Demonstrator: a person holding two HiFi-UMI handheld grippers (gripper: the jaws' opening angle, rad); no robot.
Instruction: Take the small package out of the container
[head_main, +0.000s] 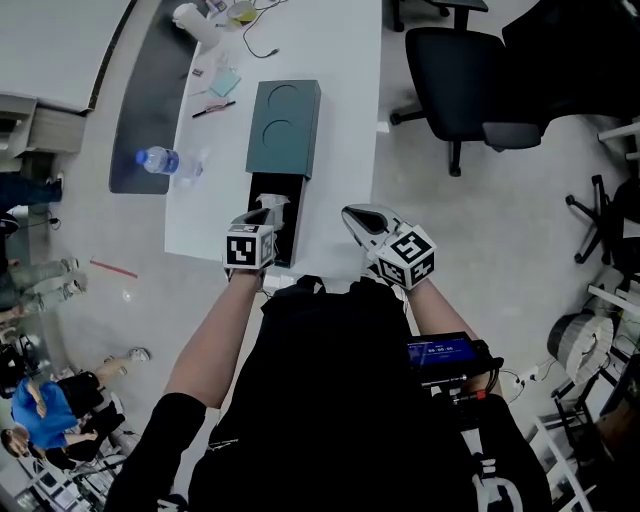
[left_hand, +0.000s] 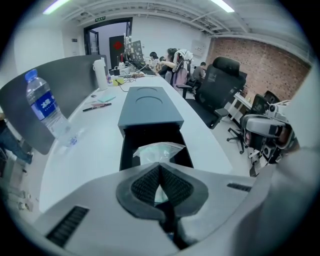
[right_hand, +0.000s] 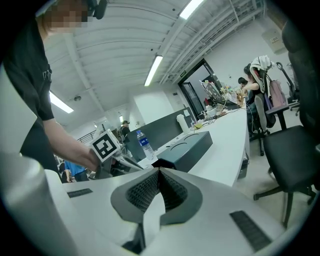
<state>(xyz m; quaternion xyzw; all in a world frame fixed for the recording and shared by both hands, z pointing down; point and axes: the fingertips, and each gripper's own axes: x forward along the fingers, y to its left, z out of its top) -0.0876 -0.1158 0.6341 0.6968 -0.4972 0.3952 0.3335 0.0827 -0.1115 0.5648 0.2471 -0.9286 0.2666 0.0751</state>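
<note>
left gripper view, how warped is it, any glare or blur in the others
Left gripper view: strong fisheye, black corners, clear plastic water bottle looks tilted. Right gripper view: same warp, ceiling light strips blown white. Head view: even light, no hard shadows.

A water bottle (head_main: 160, 160) and a pen (head_main: 213, 109) sit along the left side of the white table (head_main: 345, 60). A black office chair (head_main: 455, 55) stands off its right edge.

The person wears a black short-sleeved shirt (head_main: 330, 400), and at its 4 o'clock sits a small black device (head_main: 440, 352) with a blue-lit screen. The left gripper (head_main: 268, 206) and right gripper (head_main: 354, 213) have pale grey shells with dark ribbed pads (left_hand: 145, 186). Each carries a white cube (head_main: 249, 248) printed with black square markers.
</note>
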